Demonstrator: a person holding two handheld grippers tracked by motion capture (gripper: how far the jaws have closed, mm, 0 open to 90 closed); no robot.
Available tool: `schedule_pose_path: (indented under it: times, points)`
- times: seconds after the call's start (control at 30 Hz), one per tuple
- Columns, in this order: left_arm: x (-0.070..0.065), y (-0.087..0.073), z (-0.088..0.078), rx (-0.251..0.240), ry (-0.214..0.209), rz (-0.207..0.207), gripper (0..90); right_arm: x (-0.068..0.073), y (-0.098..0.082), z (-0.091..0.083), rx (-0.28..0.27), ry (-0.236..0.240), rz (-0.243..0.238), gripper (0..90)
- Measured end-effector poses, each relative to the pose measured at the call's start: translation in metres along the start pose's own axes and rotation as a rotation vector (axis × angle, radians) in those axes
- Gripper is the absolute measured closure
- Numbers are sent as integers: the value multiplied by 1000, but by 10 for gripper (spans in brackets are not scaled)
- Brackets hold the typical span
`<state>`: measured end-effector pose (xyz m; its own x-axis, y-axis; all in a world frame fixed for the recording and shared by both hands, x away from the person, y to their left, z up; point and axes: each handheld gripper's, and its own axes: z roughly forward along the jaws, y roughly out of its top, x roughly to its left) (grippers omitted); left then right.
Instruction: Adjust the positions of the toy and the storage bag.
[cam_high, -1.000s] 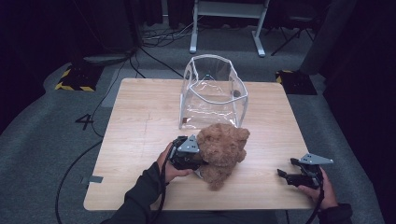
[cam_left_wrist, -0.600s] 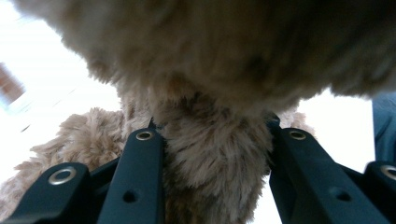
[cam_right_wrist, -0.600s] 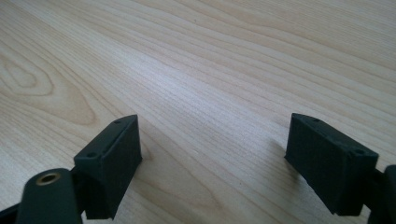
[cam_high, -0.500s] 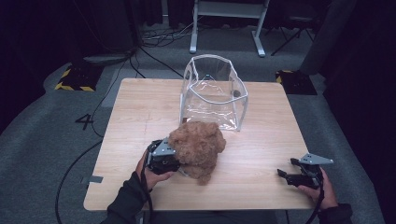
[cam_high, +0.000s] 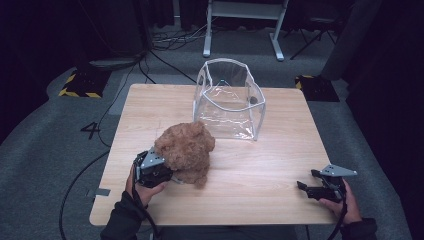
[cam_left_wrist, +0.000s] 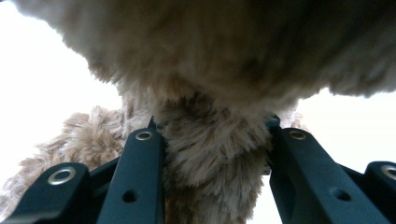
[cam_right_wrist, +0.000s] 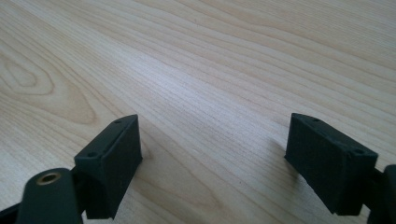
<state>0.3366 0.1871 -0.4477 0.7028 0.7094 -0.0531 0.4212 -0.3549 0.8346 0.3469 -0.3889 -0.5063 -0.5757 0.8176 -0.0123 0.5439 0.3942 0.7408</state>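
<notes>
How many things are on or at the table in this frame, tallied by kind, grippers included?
Plush toys: 1, the brown teddy bear, clamped by the left gripper.
Clear containers: 1, the transparent bag, standing open behind the bear.
Grippers: 2, the left one on the bear and the right gripper, open, low over the bare table.
Total: 4

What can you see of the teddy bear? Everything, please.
The teddy bear is a shaggy tan-brown plush, soft and fluffy by its look. In the high view it sits at the near left part of the wooden table, apart from the clear bag behind it. The left gripper is shut on it: the left gripper view shows fur squeezed between both black jaws, with a bulkier furry mass above and a fuzzy limb at lower left. Its face is not discernible.
</notes>
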Motion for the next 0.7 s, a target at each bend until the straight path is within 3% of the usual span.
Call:
schedule_pose_path:
  times: [0.4,0.53,0.7]
  points:
    - [18,-11,-19,7,95,-50,654,0,1,1,3,4,-2,177]
    - [25,-15,-21,-3,96,-82,654,-1,1,1,3,10,-7,180]
    - [27,-15,-19,-9,105,-81,653,-3,5,0,28,22,-19,227]
